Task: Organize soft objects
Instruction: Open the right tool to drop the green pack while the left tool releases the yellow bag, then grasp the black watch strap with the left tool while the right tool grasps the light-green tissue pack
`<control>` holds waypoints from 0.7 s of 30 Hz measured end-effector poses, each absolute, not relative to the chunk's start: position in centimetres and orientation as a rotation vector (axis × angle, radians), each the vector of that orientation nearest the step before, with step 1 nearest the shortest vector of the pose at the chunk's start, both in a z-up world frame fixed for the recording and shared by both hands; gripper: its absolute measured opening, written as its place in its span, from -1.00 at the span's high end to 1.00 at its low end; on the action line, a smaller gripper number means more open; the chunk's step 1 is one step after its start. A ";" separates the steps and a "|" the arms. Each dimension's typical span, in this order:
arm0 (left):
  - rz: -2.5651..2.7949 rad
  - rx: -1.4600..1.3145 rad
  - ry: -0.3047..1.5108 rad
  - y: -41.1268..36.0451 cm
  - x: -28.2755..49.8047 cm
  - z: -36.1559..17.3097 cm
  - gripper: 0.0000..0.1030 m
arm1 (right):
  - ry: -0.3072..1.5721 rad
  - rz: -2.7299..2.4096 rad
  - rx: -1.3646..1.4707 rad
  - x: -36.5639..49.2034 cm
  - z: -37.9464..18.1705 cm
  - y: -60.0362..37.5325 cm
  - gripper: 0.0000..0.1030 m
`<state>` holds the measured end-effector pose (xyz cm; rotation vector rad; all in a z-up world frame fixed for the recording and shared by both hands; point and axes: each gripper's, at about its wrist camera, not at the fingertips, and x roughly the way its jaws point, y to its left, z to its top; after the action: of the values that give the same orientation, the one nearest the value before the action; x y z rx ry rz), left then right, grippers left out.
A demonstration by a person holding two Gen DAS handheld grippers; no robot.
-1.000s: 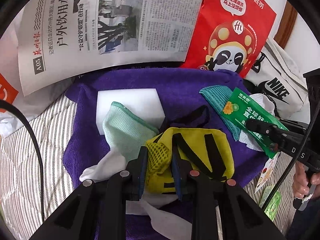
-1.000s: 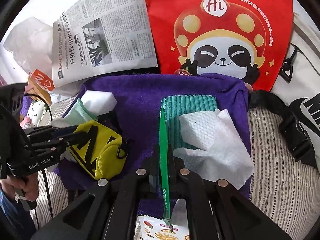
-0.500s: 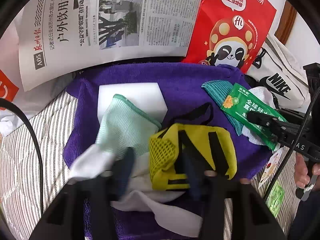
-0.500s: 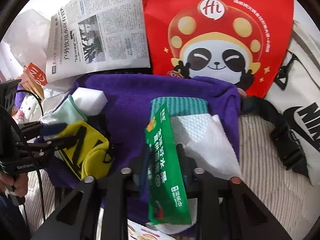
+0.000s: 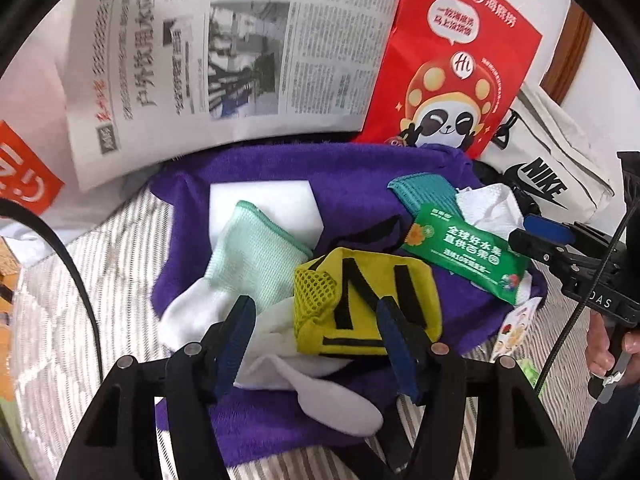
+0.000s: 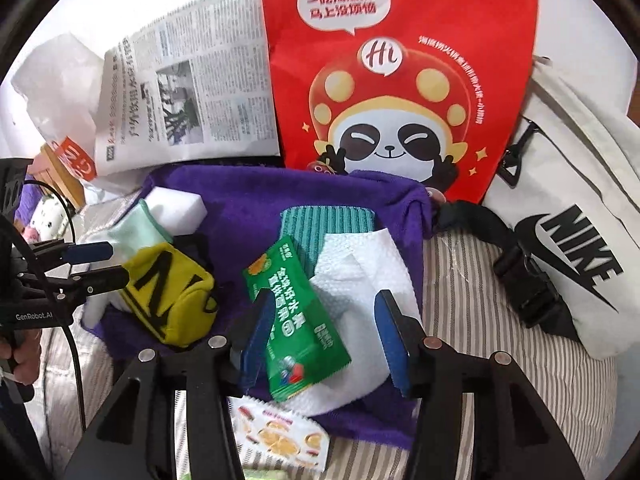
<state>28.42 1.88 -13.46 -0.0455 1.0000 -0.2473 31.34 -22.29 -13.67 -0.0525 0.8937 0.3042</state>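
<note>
A purple towel (image 5: pixel 360 184) (image 6: pixel 240 208) lies on the striped bed. On it rest a yellow pouch with black straps (image 5: pixel 368 304) (image 6: pixel 168 300), a mint cloth (image 5: pixel 256 252), a white sponge block (image 5: pixel 272 204), white socks (image 5: pixel 188 320), a teal cloth (image 6: pixel 324 224), a white paper towel (image 6: pixel 360 280) and a green packet (image 6: pixel 296 320) (image 5: pixel 464 248). My left gripper (image 5: pixel 314 320) is open, its fingers either side of the pouch's near end. My right gripper (image 6: pixel 324 316) is open, with the green packet lying loose between its fingers.
A newspaper (image 5: pixel 224 52) and a red panda bag (image 6: pixel 400 80) stand behind the towel. A white Nike bag (image 6: pixel 568 232) with a black strap lies right. A snack wrapper (image 6: pixel 280 436) lies at the towel's near edge. An orange-white bag (image 5: pixel 24 184) sits left.
Both grippers have opened. The left let go of the yellow pouch, which rests on the towel. The right released the green packet, which fell flat onto the paper towel.
</note>
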 end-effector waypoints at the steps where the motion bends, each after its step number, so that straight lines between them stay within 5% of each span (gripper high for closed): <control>1: -0.247 -0.042 0.995 1.8 28.0 -13.0 -0.18 | 0.890 0.306 -0.041 31.0 -13.4 -22.4 0.00; 10: -0.239 0.002 0.981 1.3 21.9 -11.7 -0.27 | 0.873 0.285 0.023 25.8 -11.3 -23.3 -0.16; 21: -0.214 0.031 1.103 -1.1 16.3 -17.0 -0.27 | 0.938 0.230 0.080 17.1 -12.8 -24.1 -0.16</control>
<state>16.31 -1.11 -17.02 0.0309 1.1025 -0.2141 17.14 -24.11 -12.79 0.0797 0.9381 0.2300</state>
